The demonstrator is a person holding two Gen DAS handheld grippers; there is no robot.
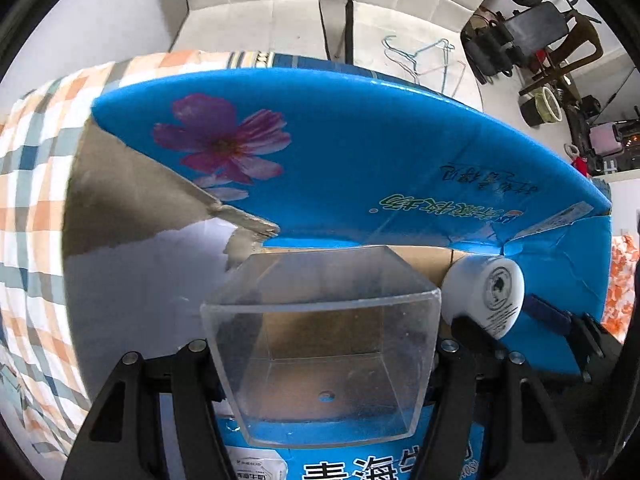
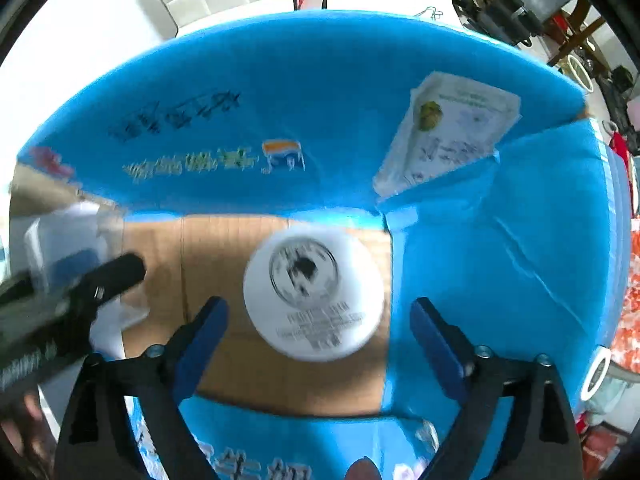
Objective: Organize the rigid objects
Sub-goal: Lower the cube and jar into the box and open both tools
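Checked cloth (image 1: 28,184) under blue carton (image 1: 360,152), white padded chairs (image 1: 256,4) behind

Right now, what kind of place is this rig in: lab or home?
Most likely a home living room. A white tufted sofa sits behind the blue carton, a checked cloth covers the surface, and wire hangers lie on the floor beside household clutter.
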